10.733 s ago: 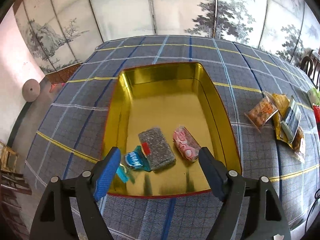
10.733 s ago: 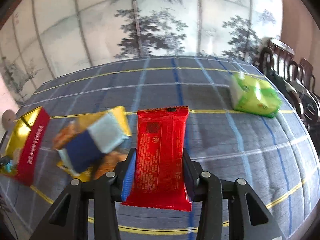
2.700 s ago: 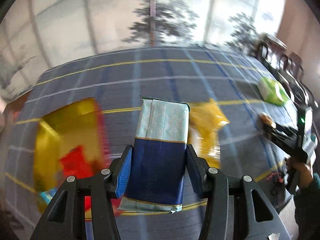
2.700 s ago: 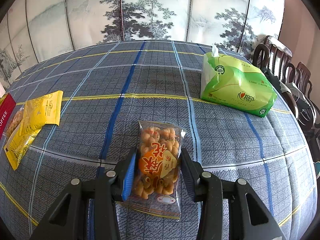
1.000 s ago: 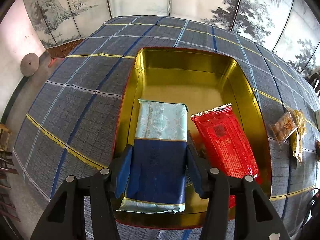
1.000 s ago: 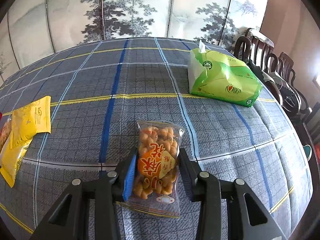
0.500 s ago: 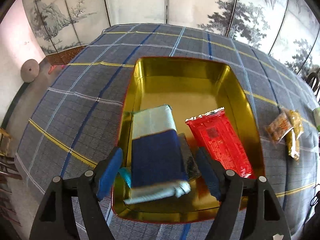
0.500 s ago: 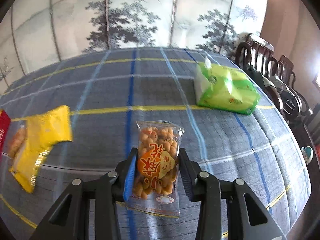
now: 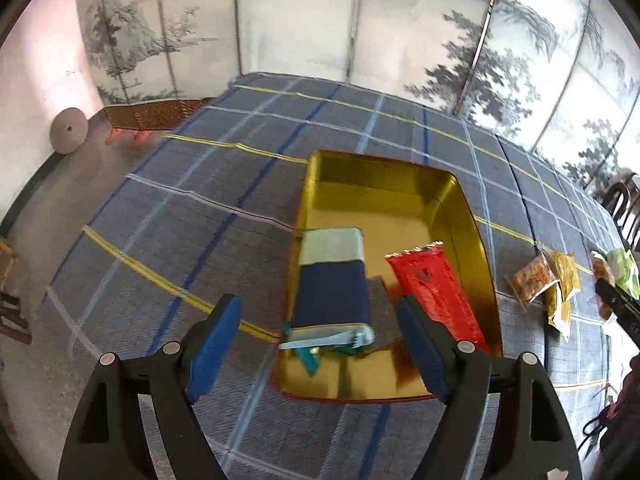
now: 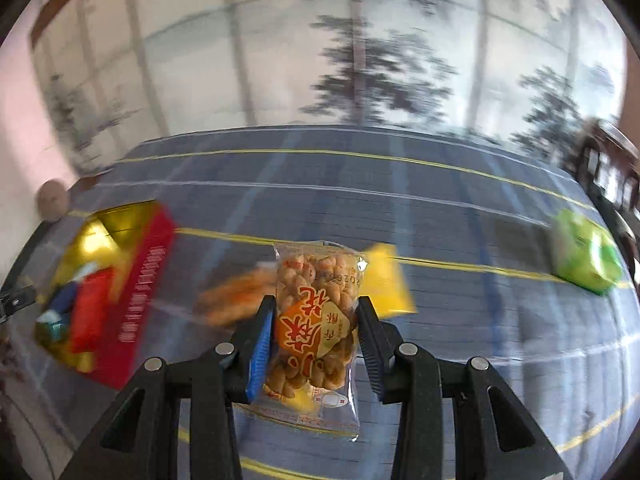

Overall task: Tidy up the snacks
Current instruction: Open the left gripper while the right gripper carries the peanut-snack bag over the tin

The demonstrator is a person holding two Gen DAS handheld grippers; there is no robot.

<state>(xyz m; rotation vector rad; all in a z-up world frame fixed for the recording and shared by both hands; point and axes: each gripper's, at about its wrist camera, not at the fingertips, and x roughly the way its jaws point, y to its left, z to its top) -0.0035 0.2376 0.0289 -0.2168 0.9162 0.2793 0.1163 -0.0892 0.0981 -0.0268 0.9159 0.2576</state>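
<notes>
Painted screens of grey trees stand behind a table (image 9: 224, 184) spread with a blue plaid cloth, and on that cloth, toward its near edge, sits a gold tin (image 9: 460, 208) with red outer walls, the collecting place for the snacks. Inside it, against the left wall, a blue and pale-green packet (image 9: 330, 276) lies partly over a grey packet (image 9: 382, 312), with a red packet (image 9: 434, 292) beside the right wall; they lie side by side, which I judge leaves the far half free for more. Above the tin's near edge hangs the left gripper (image 9: 320, 348), its jaws wide and just opened further, pads clear of the blue packet below.

Off the tin's right wall, loose on the cloth, wait an orange snack bag (image 9: 534, 278) and a yellow packet (image 9: 564, 292), with a green tissue pack (image 10: 586, 256) toward the right edge.

Only the right wrist view shows the right gripper (image 10: 316, 340) clamped narrow on a clear bag of twisted crackers (image 10: 316, 312), held lifted off the cloth and probably bound for the tin. Only the left wrist view shows the tin's contents sharply; the other is smeared.
</notes>
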